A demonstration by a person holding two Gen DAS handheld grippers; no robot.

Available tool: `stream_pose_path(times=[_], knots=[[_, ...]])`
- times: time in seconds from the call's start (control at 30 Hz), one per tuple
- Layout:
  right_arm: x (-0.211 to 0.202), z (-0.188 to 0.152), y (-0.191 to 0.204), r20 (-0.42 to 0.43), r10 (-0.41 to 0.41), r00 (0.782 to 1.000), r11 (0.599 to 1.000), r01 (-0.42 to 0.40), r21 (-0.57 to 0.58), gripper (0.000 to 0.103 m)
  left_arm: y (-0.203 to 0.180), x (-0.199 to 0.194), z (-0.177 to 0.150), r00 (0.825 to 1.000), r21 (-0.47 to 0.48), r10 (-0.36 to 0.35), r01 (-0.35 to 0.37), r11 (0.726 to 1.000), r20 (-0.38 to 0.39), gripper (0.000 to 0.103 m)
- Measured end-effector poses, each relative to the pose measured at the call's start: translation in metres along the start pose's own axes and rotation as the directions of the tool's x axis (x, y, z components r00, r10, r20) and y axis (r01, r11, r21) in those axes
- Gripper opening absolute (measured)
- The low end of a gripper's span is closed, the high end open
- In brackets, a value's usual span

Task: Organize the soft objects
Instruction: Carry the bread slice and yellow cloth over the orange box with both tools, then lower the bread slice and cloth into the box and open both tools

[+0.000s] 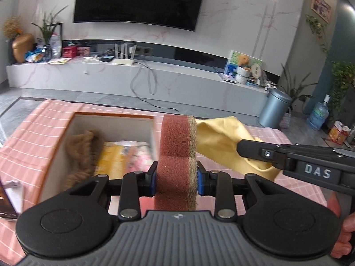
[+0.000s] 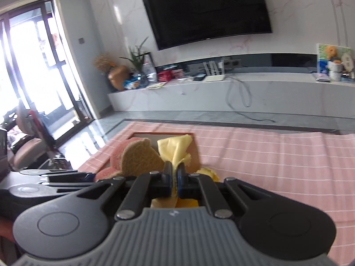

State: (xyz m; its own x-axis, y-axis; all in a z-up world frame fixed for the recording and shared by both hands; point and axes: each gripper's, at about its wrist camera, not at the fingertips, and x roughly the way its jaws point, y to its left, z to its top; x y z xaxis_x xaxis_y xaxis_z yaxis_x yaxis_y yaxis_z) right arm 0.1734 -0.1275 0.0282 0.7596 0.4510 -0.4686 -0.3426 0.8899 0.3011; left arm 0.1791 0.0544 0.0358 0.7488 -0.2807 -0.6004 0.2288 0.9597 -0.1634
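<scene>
My left gripper point(image 1: 176, 178) is shut on a red-brown sponge point(image 1: 176, 146) with a tan scouring face, held upright above the table just right of an open box point(image 1: 55, 153). My right gripper point(image 2: 174, 180) is shut on a yellow cloth point(image 2: 176, 148), held next to the sponge; the cloth also shows in the left wrist view point(image 1: 221, 141) with the right gripper's fingers point(image 1: 255, 149) across it. The sponge shows in the right wrist view point(image 2: 137, 157) to the left of the cloth. The box holds a brown fluffy item point(image 1: 82, 148) and yellow and pink packets point(image 1: 124, 155).
A pink checked tablecloth point(image 2: 266, 159) covers the table. Beyond it are a grey floor, a low TV bench point(image 1: 133, 75) with clutter, a wall TV point(image 1: 137, 0), a grey bin point(image 1: 274, 108) and a water bottle point(image 1: 318, 115).
</scene>
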Motion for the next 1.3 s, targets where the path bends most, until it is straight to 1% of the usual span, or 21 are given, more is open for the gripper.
stream_pose_path(times=[0.1, 0.2, 0.27, 0.37, 0.43, 0.5, 0.6, 0.67, 0.77, 0.8, 0.87, 0.9, 1.0, 1.03, 1.1, 1.13, 1.17, 1.2, 1.23, 1.3], knots=[[0.025, 0.003, 0.022, -0.025, 0.049, 0.998, 0.999, -0.049, 0.019, 0.001, 0.032, 0.001, 0.006, 0.998, -0.029, 0.055, -0.055, 0.998, -0.012, 0.036], [0.06, -0.002, 0.042, -0.09, 0.078, 0.993, 0.997, -0.075, 0.035, 0.001, 0.052, 0.012, 0.005, 0.995, -0.059, 0.092, -0.095, 0.994, -0.043, 0.036], [0.084, -0.009, 0.053, -0.153, 0.069, 0.986, 0.998, -0.068, 0.016, 0.001, 0.06, 0.023, -0.001, 0.991, -0.069, 0.113, -0.118, 0.991, -0.067, 0.036], [0.113, -0.022, 0.067, -0.242, 0.032, 0.97, 0.998, -0.046, -0.051, 0.001, 0.077, 0.036, -0.012, 0.989, -0.09, 0.111, -0.12, 0.989, -0.103, 0.036], [0.125, -0.03, 0.069, -0.293, 0.006, 0.956, 0.996, -0.033, -0.085, 0.001, 0.083, 0.042, -0.017, 0.986, -0.093, 0.119, -0.13, 0.987, -0.116, 0.036], [0.137, -0.035, 0.069, -0.345, -0.015, 0.939, 0.994, -0.025, -0.111, 0.001, 0.088, 0.047, -0.022, 0.984, -0.094, 0.126, -0.138, 0.986, -0.13, 0.036], [0.155, -0.039, 0.071, -0.399, -0.052, 0.916, 0.987, -0.012, -0.159, 0.001, 0.097, 0.052, -0.028, 0.979, -0.091, 0.134, -0.15, 0.985, -0.156, 0.036], [0.163, -0.041, 0.073, -0.436, -0.082, 0.896, 0.98, -0.007, -0.198, 0.001, 0.1, 0.053, -0.03, 0.976, -0.08, 0.145, -0.16, 0.984, -0.159, 0.036], [0.176, -0.047, 0.079, -0.488, -0.14, 0.861, 0.958, -0.008, -0.288, 0.001, 0.106, 0.054, -0.031, 0.978, -0.091, 0.139, -0.154, 0.984, -0.157, 0.036], [0.183, -0.049, 0.08, -0.506, -0.168, 0.846, 0.948, -0.002, -0.318, 0.002, 0.107, 0.055, -0.031, 0.978, -0.091, 0.139, -0.155, 0.984, -0.157, 0.036], [0.191, -0.054, 0.083, -0.533, -0.202, 0.822, 0.934, -0.002, -0.356, 0.002, 0.108, 0.057, -0.03, 0.978, -0.095, 0.135, -0.151, 0.984, -0.158, 0.036], [0.195, -0.057, 0.083, -0.55, -0.217, 0.806, 0.929, -0.003, -0.371, 0.002, 0.108, 0.057, -0.03, 0.979, -0.099, 0.129, -0.146, 0.984, -0.156, 0.036], [0.204, -0.06, 0.089, -0.564, -0.251, 0.787, 0.905, -0.016, -0.425, 0.002, 0.107, 0.059, -0.03, 0.979, -0.099, 0.127, -0.144, 0.985, -0.159, 0.036], [0.208, -0.06, 0.091, -0.567, -0.258, 0.782, 0.9, -0.02, -0.436, 0.008, 0.108, 0.061, -0.03, 0.979, -0.097, 0.126, -0.143, 0.985, -0.162, 0.036], [0.209, -0.059, 0.092, -0.57, -0.251, 0.782, 0.901, -0.027, -0.433, 0.015, 0.109, 0.06, -0.031, 0.978, -0.095, 0.125, -0.142, 0.985, -0.166, 0.036], [0.207, -0.057, 0.091, -0.568, -0.243, 0.786, 0.904, -0.027, -0.426, 0.02, 0.11, 0.06, -0.031, 0.978, -0.093, 0.126, -0.143, 0.985, -0.166, 0.036], [0.205, -0.056, 0.09, -0.56, -0.231, 0.796, 0.907, -0.032, -0.42, 0.027, 0.11, 0.059, -0.031, 0.978, -0.094, 0.127, -0.144, 0.985, -0.166, 0.036], [0.2, -0.054, 0.091, -0.549, -0.222, 0.806, 0.908, -0.035, -0.418, 0.032, 0.111, 0.058, -0.031, 0.978, -0.097, 0.126, -0.144, 0.985, -0.165, 0.036], [0.196, -0.053, 0.091, -0.539, -0.222, 0.813, 0.907, -0.032, -0.42, 0.04, 0.111, 0.058, -0.031, 0.978, -0.101, 0.124, -0.142, 0.985, -0.165, 0.036], [0.186, -0.049, 0.093, -0.506, -0.202, 0.839, 0.901, -0.044, -0.431, 0.044, 0.111, 0.057, -0.03, 0.979, -0.105, 0.119, -0.138, 0.985, -0.166, 0.036]])
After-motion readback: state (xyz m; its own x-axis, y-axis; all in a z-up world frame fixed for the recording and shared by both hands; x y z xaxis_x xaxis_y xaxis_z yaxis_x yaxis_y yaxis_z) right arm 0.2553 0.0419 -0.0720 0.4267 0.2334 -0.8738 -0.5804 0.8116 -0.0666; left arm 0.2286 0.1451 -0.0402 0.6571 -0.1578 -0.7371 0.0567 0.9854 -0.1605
